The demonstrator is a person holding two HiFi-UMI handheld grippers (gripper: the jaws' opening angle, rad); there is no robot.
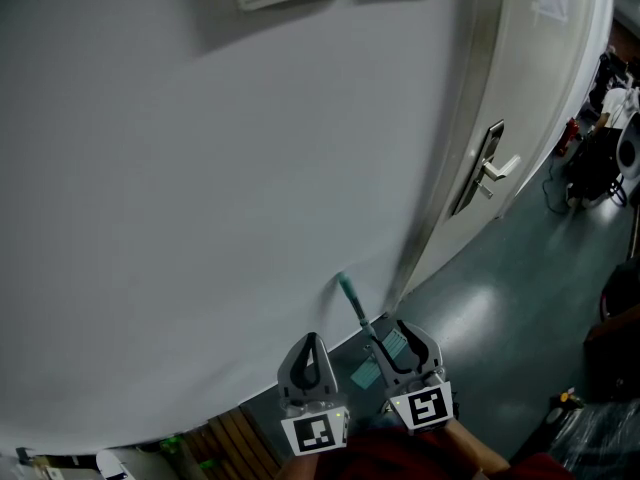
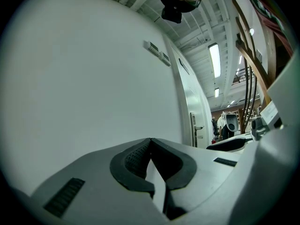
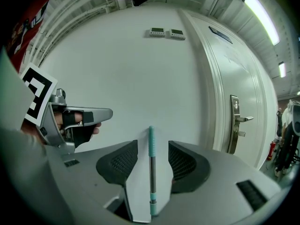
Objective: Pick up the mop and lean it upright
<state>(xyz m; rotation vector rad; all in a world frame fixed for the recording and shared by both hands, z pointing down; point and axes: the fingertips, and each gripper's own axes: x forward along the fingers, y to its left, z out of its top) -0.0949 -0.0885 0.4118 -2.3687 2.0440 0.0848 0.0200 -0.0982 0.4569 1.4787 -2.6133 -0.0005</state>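
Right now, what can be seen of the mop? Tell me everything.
The mop shows mainly its handle: a slim metal shaft with a teal grip on top and a teal collar lower down. It stands nearly upright close to the white wall, left of the door frame. It passes between the right gripper's open fingers, and neither pad presses it. Its head cannot be made out clearly.

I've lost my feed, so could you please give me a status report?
Left claw shut, empty. Right claw open around mop handle, not gripping. Handle upright against wall. Nothing blocking.
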